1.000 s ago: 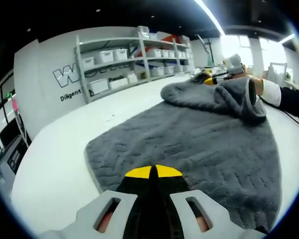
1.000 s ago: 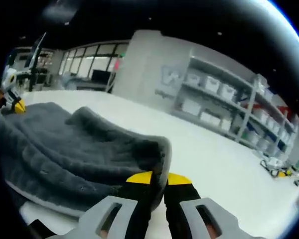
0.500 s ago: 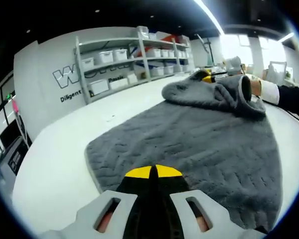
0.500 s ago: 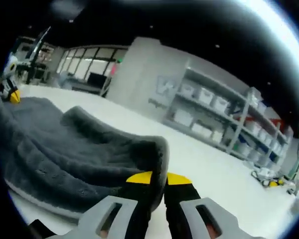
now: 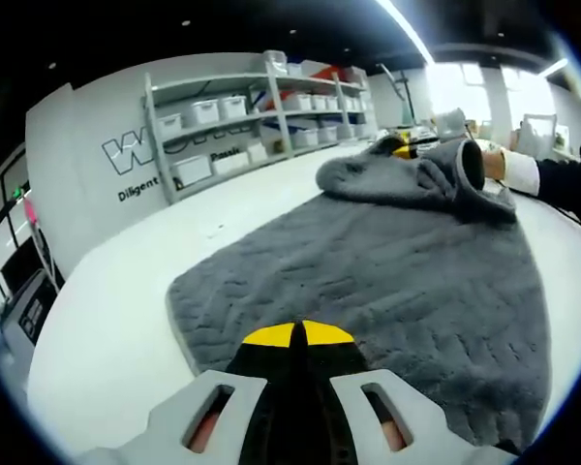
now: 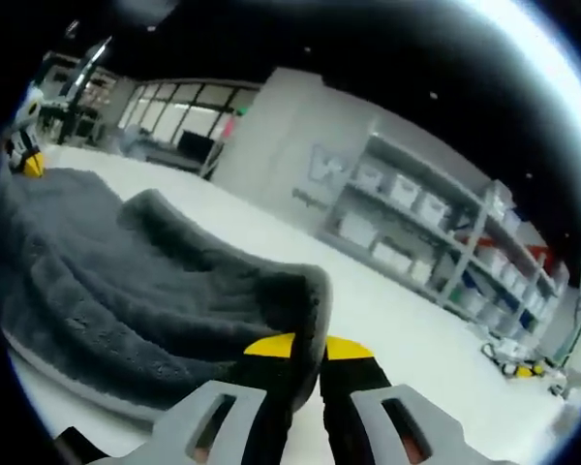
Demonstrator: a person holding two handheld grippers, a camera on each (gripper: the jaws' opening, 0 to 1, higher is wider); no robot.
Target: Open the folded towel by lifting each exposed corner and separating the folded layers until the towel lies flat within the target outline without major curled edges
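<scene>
Two hand-held grippers work a grey towel (image 5: 368, 262) across the white worktop (image 5: 107, 320): left hand-held gripper (image 5: 298, 334) pins the near edge, right hand-held gripper (image 6: 305, 346) pinches a folded corner to peel it open.

Two low cameras, one towel between us

Our left gripper view faces along the towel (image 5: 387, 271) toward the shelves (image 5: 261, 107); our right gripper view sits close against its lifted edge.

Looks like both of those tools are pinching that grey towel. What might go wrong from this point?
The right tool holds a raised fold of the towel by a thin edge, so the thick pile might slip free and flop back. The left tool pins the near edge; hard pulling may drag the towel across the white table instead of unfolding it.
</scene>
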